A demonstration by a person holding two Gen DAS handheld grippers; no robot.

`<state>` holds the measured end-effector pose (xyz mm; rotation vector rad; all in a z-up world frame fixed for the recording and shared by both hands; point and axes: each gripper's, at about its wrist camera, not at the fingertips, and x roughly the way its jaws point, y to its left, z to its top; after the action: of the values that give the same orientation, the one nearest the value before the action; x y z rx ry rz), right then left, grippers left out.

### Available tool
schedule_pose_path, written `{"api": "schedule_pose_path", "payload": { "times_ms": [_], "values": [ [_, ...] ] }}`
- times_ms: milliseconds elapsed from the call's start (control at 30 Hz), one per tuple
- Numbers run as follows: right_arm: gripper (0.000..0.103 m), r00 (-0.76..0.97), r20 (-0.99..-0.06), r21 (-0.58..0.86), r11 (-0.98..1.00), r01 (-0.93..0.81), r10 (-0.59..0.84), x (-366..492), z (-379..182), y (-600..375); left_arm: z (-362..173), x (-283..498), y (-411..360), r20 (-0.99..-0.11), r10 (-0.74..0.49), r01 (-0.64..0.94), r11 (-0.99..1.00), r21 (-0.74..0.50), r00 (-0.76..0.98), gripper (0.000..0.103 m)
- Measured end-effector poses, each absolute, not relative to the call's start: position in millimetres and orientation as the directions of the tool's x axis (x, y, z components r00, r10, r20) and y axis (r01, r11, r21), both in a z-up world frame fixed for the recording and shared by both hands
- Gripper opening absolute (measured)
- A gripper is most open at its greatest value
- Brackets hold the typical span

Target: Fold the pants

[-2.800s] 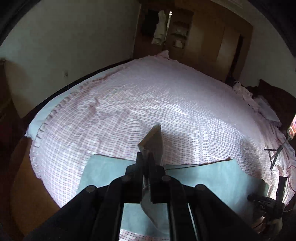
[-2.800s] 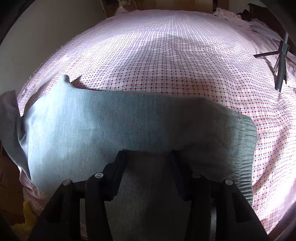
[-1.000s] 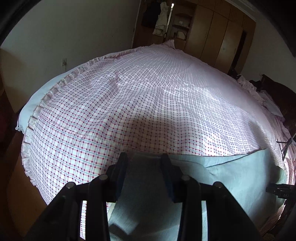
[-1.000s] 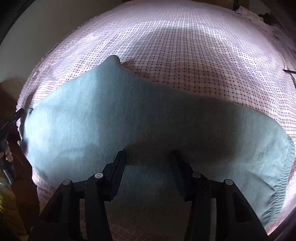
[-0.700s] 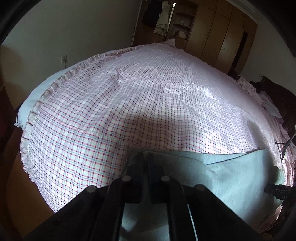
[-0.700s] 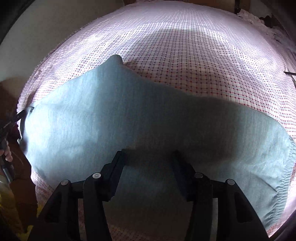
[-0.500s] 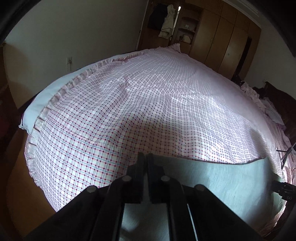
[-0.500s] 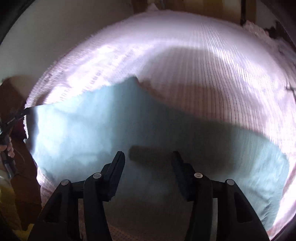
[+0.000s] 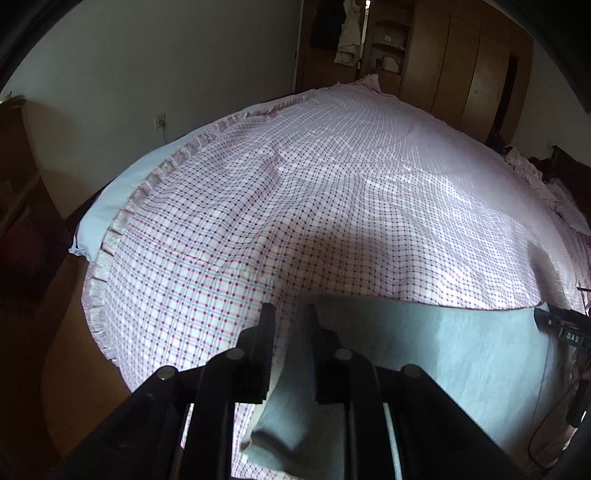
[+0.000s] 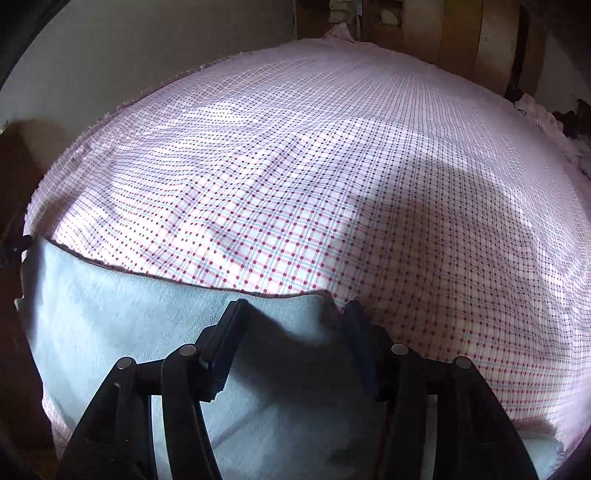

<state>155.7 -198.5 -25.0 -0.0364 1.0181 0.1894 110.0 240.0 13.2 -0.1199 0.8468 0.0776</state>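
Observation:
Light blue pants [image 9: 443,350] lie flat near the front edge of a bed with a pink checked sheet [image 9: 332,184]. My left gripper [image 9: 290,314] is at their left corner. Its jaws are opening: a fold of the cloth hangs between them against the right finger, with sheet showing in the gap. In the right wrist view the pants [image 10: 110,332] fill the lower left, and my right gripper [image 10: 295,310] hovers over their far edge. It is open with its jaws widening, and a raised corner of cloth sits between the fingers, unpinched. Each gripper's tip also shows at the other view's edge.
Brown wardrobes [image 9: 461,66] and hanging clothes [image 9: 347,33] stand beyond the bed's far end. A wall socket [image 9: 159,120] and dark wooden furniture [image 9: 18,184] are on the left. Pink bedding [image 9: 554,192] is bunched at the right side. The sheet [image 10: 295,166] stretches far ahead.
My left gripper shut on the pants' corner, rose a little, and its jaws have parted again. My right gripper slid sideways to the pants' far edge. The peak along that edge has flattened.

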Motion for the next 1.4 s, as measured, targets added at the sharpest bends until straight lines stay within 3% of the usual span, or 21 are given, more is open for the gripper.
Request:
{"api": "schedule_pose_path", "payload": {
  "times_ms": [267,467,700,833,1167,1400],
  "values": [
    [0.049,0.539,-0.824,0.067,0.976,-0.207,0.171,100,12,-203,-6,63,221,-0.799,-0.118,-0.031,0.985,-0.168,0.589,0.020],
    [0.049,0.475,-0.868,0.064,0.981,-0.181,0.144,74,-8,-211,-50,62,234,-0.859,0.007,-0.157,0.984,-0.086,0.512,0.021],
    [0.049,0.466,-0.866,0.162,0.983,-0.081,0.181,64,-19,-237,-29,52,232,-0.828,0.017,-0.157,0.984,-0.086,0.561,0.021],
    [0.049,0.509,-0.839,0.198,0.979,-0.047,0.194,44,1,-257,-18,55,215,-0.817,-0.026,-0.118,0.986,-0.115,0.575,0.036],
    [0.063,0.618,-0.784,0.251,0.939,0.235,0.055,-46,32,-369,-30,59,156,-0.840,-0.082,-0.010,0.995,-0.103,0.536,0.036],
    [0.073,0.677,-0.736,0.361,0.848,0.388,0.004,-99,14,-431,-52,66,135,-0.876,-0.089,-0.024,0.993,-0.114,0.475,0.036]
  ]
}}
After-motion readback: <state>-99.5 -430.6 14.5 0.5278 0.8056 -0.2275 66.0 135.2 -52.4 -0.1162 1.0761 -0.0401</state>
